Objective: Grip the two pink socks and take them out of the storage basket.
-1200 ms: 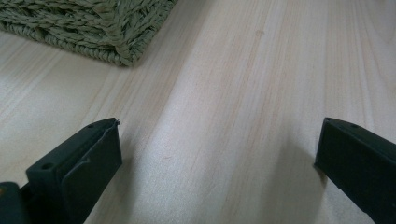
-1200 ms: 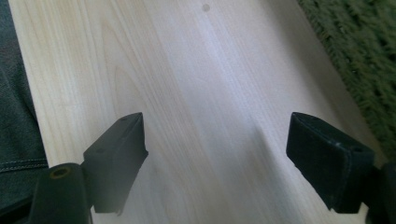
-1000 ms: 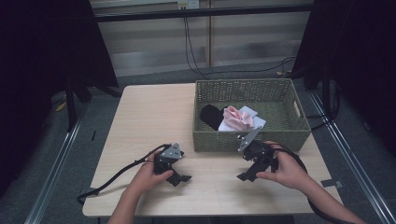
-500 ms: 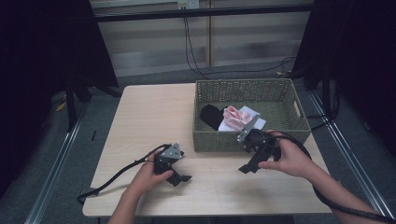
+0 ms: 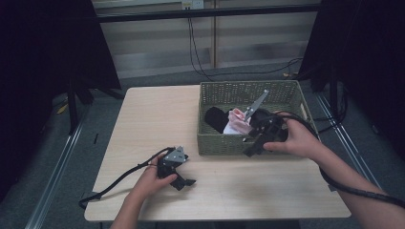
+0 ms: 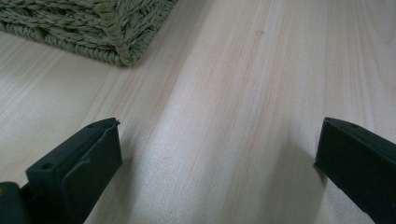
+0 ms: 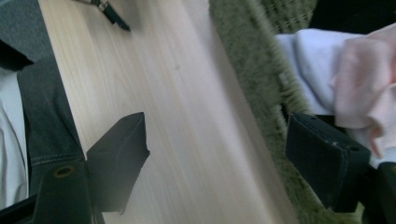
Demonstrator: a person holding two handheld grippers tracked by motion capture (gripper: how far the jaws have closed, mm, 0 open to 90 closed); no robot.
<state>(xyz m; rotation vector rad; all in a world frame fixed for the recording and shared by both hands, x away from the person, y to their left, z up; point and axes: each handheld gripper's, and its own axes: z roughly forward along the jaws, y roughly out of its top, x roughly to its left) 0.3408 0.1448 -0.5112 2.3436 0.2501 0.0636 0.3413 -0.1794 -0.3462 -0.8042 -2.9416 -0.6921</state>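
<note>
1. Both of my grippers have their jaws spread wide with nothing between them. I hold the left gripper (image 5: 183,182) low over the wooden table (image 5: 153,119), near its front edge, and its cable (image 5: 119,179) trails off to the left.
2. Looking along the left gripper's jaws, I see bare tabletop and a corner of the woven green basket (image 6: 93,28) farther off.
3. I have the right gripper (image 5: 253,145) raised and tilted at the basket's (image 5: 248,90) front wall, with its grey plate (image 5: 256,105) angled up over the inside.
4. From the right gripper (image 7: 215,154) view, one jaw stands over the table (image 7: 177,116) and the other over the basket's rim (image 7: 252,79).
5. Inside the basket lie a pink cloth (image 5: 237,118), a white cloth (image 5: 234,129) under it and a black item (image 5: 216,118) to their left. The pink cloth (image 7: 369,79) and white cloth (image 7: 308,65) sit just beyond the right gripper's far jaw; I cannot tell whether it touches them.
</note>
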